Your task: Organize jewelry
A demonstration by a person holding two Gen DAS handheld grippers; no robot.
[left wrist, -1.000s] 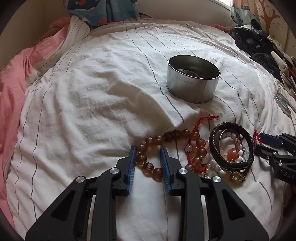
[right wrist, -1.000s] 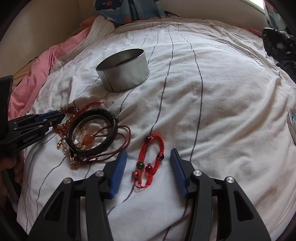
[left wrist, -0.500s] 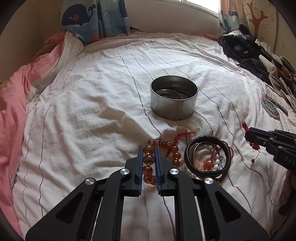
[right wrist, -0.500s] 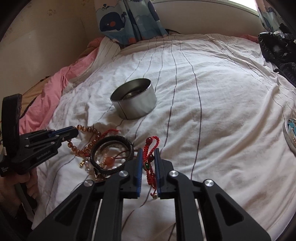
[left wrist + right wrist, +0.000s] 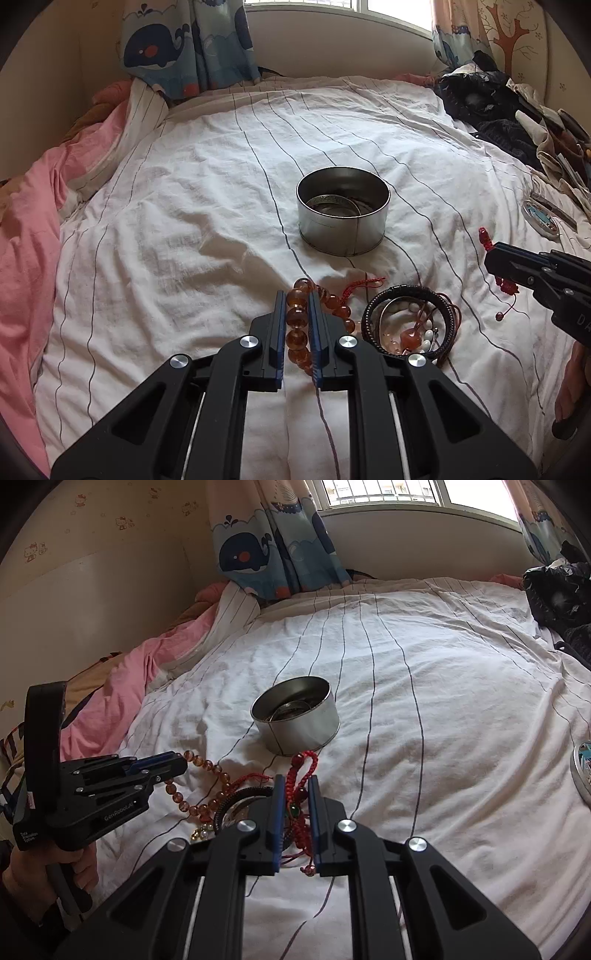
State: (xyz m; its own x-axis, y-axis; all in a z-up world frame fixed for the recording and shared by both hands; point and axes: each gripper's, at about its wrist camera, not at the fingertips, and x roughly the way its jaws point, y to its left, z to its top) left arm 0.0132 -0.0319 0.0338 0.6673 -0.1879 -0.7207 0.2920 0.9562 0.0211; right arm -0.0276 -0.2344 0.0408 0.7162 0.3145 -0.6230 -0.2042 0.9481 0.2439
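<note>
My left gripper is shut on an amber bead bracelet and holds it above the bed; its beads hang down in the right wrist view. My right gripper is shut on a red woven cord bracelet, lifted off the bed; it also shows in the left wrist view. A round metal tin stands on the white striped sheet beyond both grippers, with jewelry inside. A black braided bracelet and pearl and orange beads lie in a pile between the grippers.
A pink blanket bunches along the left side of the bed. Dark clothes and clutter lie at the far right, with a round tin lid near them. Whale-print curtains hang at the back under the window.
Both grippers closed on their bracelets, then lifted and pulled back from the bed. The amber beads and the red cord bracelet rose off the sheet.
</note>
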